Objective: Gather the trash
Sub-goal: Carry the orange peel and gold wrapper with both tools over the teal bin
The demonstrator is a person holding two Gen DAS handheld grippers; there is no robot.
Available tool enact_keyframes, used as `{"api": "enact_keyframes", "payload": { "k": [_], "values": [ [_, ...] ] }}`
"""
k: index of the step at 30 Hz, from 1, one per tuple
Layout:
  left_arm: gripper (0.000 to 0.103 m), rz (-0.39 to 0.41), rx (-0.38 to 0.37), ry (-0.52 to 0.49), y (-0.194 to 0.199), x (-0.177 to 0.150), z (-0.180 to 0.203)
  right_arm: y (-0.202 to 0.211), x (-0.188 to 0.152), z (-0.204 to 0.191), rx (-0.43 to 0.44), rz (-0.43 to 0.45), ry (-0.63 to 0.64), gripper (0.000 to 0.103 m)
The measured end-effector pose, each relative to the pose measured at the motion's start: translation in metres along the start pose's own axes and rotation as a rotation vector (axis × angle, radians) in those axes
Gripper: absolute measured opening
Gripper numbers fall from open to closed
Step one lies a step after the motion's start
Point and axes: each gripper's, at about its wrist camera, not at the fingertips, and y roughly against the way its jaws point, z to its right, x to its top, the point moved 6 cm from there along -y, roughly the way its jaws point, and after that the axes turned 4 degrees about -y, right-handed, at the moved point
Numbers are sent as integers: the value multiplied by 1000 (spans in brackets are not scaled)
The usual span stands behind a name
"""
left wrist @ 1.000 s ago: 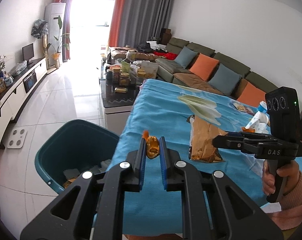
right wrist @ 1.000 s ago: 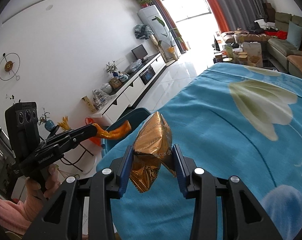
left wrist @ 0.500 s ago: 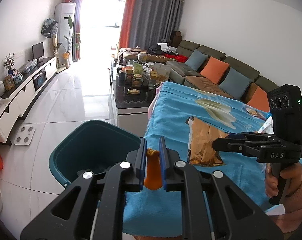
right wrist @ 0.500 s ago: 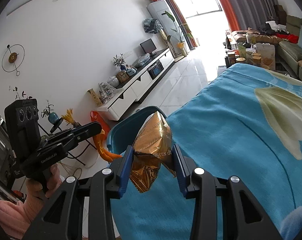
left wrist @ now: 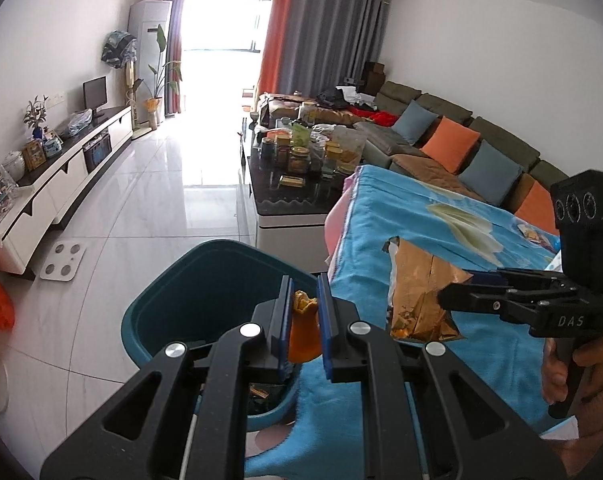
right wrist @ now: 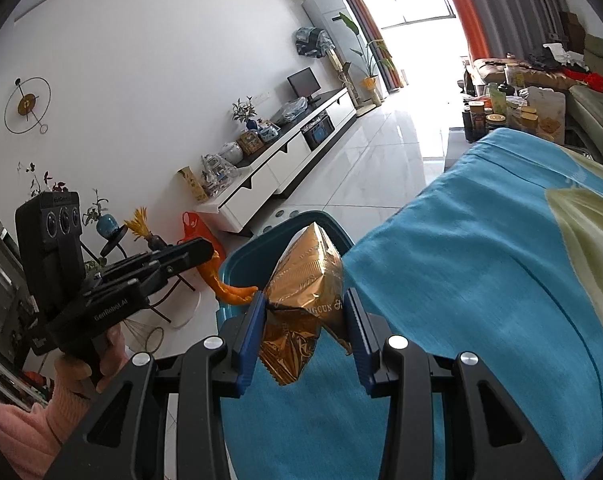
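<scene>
Left wrist: left gripper, clamped on peel, has swung over the bin; right gripper pinches wrapper, seemingly nearing it—drops next.

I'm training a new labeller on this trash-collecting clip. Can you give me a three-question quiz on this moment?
1. True or false: the left gripper holds an orange peel above the teal bin.
2. The right gripper is shut on: A) a glass jar, B) a gold foil snack bag, C) nothing.
3. Fill in: the table wears a ____ cloth with a pale flower print.

Key: 1 true; 2 B; 3 blue.
</scene>
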Motion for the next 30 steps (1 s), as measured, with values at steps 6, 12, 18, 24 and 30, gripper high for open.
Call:
{"api": "enact_keyframes", "payload": {
  "k": [6,12,18,24,30],
  "values": [
    [12,-19,22,13,-9,-6,-12,-16,8,-10,-2,-16,21,38],
    [12,-34,34,20,-14,-10,-20,-32,14,-21,0,-33,38,38],
    [12,-44,44,32,-18,-13,-27,-46,19,-30,-9,-50,65,38],
    [12,-57,57,47,-23,-16,-35,-63,21,-37,-21,-75,80,38],
    [13,-76,66,65,-33,-20,-39,-83,26,-39,-34,-100,78,39]
  ]
}}
